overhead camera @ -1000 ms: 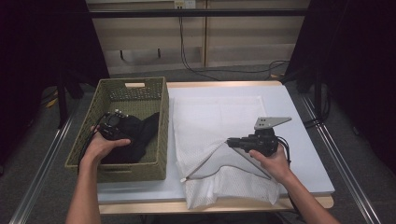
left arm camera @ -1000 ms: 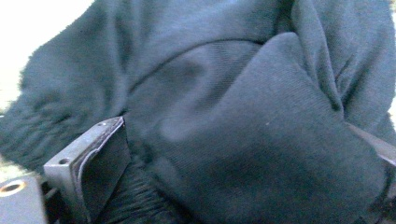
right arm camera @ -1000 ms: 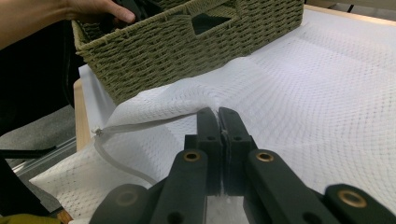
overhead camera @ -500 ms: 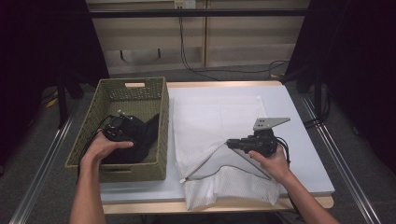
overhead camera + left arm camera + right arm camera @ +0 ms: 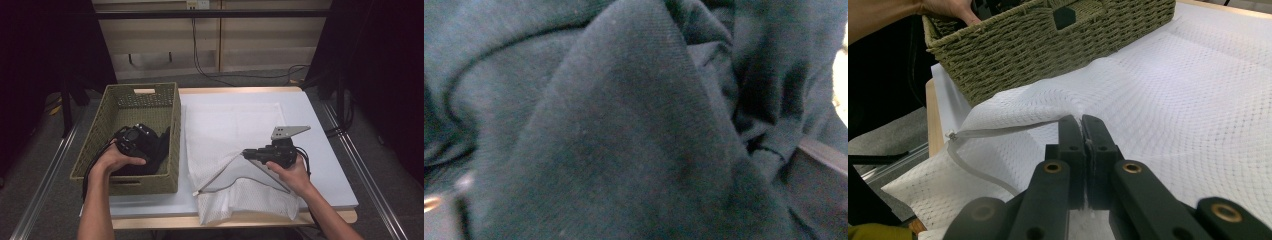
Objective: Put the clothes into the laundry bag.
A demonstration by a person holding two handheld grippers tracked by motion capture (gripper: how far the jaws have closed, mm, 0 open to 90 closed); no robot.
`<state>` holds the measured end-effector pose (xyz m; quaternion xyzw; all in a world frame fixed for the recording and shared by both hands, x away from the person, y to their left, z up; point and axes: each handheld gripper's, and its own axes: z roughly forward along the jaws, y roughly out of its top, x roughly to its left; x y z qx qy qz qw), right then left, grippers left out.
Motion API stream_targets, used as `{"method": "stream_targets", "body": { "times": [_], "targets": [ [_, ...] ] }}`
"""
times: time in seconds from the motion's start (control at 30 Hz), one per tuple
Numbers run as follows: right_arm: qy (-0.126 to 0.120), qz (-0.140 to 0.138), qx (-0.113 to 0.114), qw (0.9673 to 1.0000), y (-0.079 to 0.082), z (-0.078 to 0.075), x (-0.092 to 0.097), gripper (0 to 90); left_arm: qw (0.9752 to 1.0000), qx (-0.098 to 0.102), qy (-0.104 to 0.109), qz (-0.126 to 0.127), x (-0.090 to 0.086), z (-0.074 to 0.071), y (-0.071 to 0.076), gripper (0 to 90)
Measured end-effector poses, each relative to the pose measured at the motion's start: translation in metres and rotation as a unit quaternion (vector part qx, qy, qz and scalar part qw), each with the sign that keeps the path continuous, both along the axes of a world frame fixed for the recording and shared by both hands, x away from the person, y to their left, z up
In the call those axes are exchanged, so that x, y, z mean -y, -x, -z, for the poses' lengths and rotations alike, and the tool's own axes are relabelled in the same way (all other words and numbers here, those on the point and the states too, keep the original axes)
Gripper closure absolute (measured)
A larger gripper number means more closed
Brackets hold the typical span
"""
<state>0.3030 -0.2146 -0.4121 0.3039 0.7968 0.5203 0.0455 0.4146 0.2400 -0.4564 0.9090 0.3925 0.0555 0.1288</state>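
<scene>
Forearms come up from the near edge at five and seven o'clock. The right hand (image 5: 292,172) lies low over the table (image 5: 320,125), wrist level, pointing the right gripper (image 5: 248,154) toward nine o'clock. Its jaws are pressed together on the edge of the white mesh bag (image 5: 230,132) — in the right gripper view a thin fold of the netting sits pinched between the two black pads (image 5: 1071,137), lifted a little off the rest of the bag (image 5: 1188,90). The bag's white zipper band (image 5: 215,176) runs from that pinch down toward seven o'clock, and the mouth gapes below it, spilling over the near table edge.

At nine o'clock from the bag, touching its side, stands the green woven basket (image 5: 172,150). The left hand (image 5: 117,160) reaches down into it, fingers curled around the left gripper (image 5: 134,140), which is buried nose-first in the dark garment (image 5: 157,147) lying in the basket's near half. The left gripper view gives nothing but folds of that dark cloth (image 5: 624,130) pressed right up to the lens — whether those jaws are wide or closed I cannot tell.
</scene>
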Motion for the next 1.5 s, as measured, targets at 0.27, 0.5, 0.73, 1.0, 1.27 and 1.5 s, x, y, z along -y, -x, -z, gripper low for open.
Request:
{"method": "stream_targets", "body": {
  "times": [0.27,0.5,0.73,1.0,1.27,1.5],
  "targets": [
    [0.003,-0.001,-0.003,1.0000,0.000,0.001,-0.001,88.2,0.9996,-0.018,0.014,-0.017,-0.003,-0.011,-0.005,42.8],
    [0.003,0.002,-0.003,1.0000,-0.002,0.001,0.000,88.8,0.9995,-0.017,0.005,-0.027,0.000,-0.013,-0.007,61.2],
    [0.003,0.006,-0.001,1.0000,-0.002,0.000,0.001,88.8,0.9987,-0.010,0.011,-0.049,-0.004,-0.017,-0.007,66.1],
    [-0.001,0.012,-0.001,0.9999,-0.003,-0.001,0.004,88.8,0.9978,0.018,0.037,-0.053,-0.012,-0.028,-0.006,66.4],
    [-0.001,0.011,0.000,0.9999,-0.002,-0.001,0.003,88.9,0.9891,0.079,0.087,-0.089,-0.029,-0.053,0.001,66.5],
    [-0.003,0.011,0.001,0.9999,-0.002,-0.002,0.003,88.9,0.9730,0.133,0.148,-0.117,-0.039,-0.065,0.011,66.5]
  ]
}}
